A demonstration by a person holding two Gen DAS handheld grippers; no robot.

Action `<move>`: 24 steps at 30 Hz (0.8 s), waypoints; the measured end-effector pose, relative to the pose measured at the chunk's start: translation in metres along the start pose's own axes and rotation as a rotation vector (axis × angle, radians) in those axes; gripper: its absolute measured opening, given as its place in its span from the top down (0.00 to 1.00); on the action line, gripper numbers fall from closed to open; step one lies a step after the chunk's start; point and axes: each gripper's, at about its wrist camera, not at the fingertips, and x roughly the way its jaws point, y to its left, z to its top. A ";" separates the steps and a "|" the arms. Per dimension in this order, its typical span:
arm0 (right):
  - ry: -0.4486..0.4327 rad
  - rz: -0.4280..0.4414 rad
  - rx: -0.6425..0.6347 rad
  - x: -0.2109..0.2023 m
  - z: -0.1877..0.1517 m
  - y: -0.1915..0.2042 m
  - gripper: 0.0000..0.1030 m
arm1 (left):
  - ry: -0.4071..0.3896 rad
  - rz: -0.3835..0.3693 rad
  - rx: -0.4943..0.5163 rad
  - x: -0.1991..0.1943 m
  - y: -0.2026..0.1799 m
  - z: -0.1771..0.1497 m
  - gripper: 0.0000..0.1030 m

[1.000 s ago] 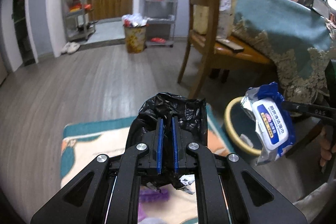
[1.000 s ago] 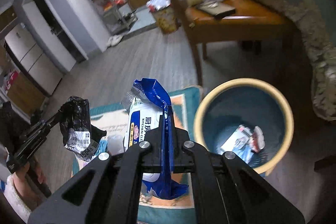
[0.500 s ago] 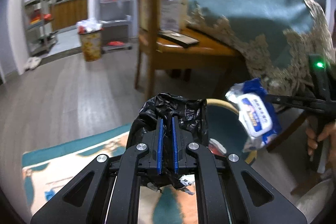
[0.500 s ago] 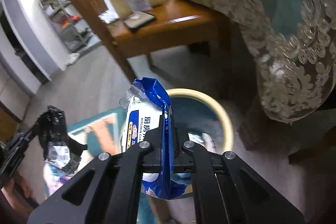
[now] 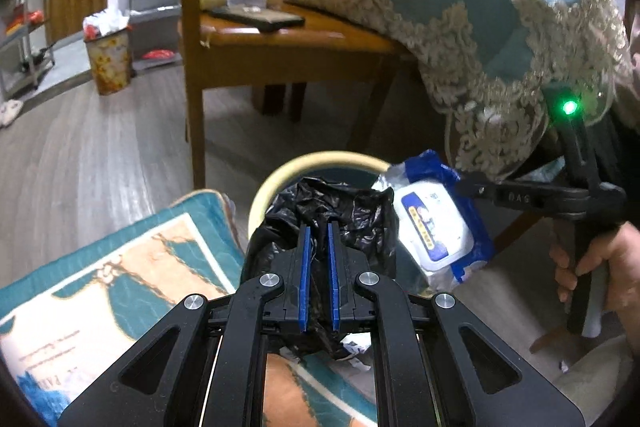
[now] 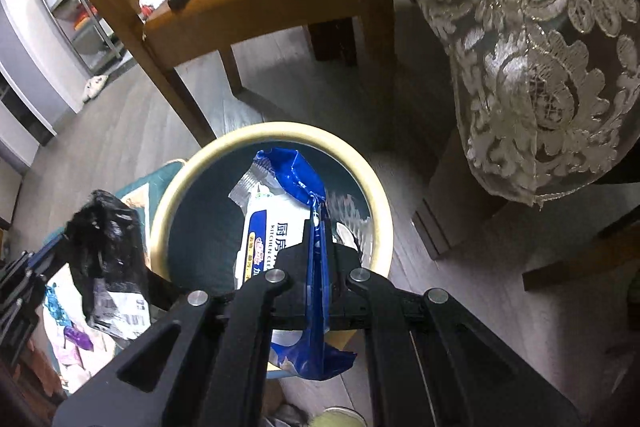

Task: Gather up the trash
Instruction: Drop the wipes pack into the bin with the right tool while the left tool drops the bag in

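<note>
Black bag (image 5: 328,211), wipes pack (image 6: 280,239) now over bin (image 6: 276,133).

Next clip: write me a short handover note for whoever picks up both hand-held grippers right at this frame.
Left hand-held gripper: shut on the crumpled black plastic bag, held at the near rim of the trash bin.
Right hand-held gripper: shut on the blue wet-wipes pack, hanging over the bin's opening.
Bin: on the floor beside the wooden chair; some wrappers appear to lie inside.
Done: both items picked up and brought to the bin.
Left: release both into the bin, then probably gather the scraps on the rug.
</note>
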 end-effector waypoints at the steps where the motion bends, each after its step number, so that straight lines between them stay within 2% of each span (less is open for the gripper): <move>1: 0.003 -0.002 -0.003 0.001 0.000 0.001 0.98 | 0.007 -0.003 0.003 0.004 -0.001 -0.001 0.91; 8: -0.006 0.007 -0.018 0.006 -0.002 0.006 0.97 | 0.037 -0.015 0.019 0.020 -0.006 -0.009 0.91; 10: -0.015 0.019 -0.017 0.004 -0.003 0.007 0.93 | 0.041 -0.023 0.015 0.023 -0.006 -0.011 0.84; 11: -0.015 0.023 -0.018 0.004 -0.003 0.007 0.93 | 0.048 -0.017 0.013 0.024 -0.006 -0.012 0.71; 12: -0.016 0.023 -0.020 0.004 -0.003 0.009 0.93 | 0.060 -0.015 0.011 0.026 -0.006 -0.013 0.52; 13: -0.019 0.019 -0.025 0.003 -0.003 0.010 0.93 | 0.066 -0.012 0.008 0.027 -0.006 -0.015 0.40; 20: -0.030 0.021 -0.034 -0.001 0.000 0.014 0.90 | 0.037 0.006 0.016 0.017 -0.004 -0.011 0.36; 22: -0.035 0.023 -0.038 -0.003 0.000 0.016 0.80 | 0.028 0.013 0.004 0.013 0.001 -0.010 0.36; 24: -0.039 0.026 -0.044 -0.004 0.001 0.021 0.73 | 0.026 0.026 0.002 0.008 0.005 -0.011 0.36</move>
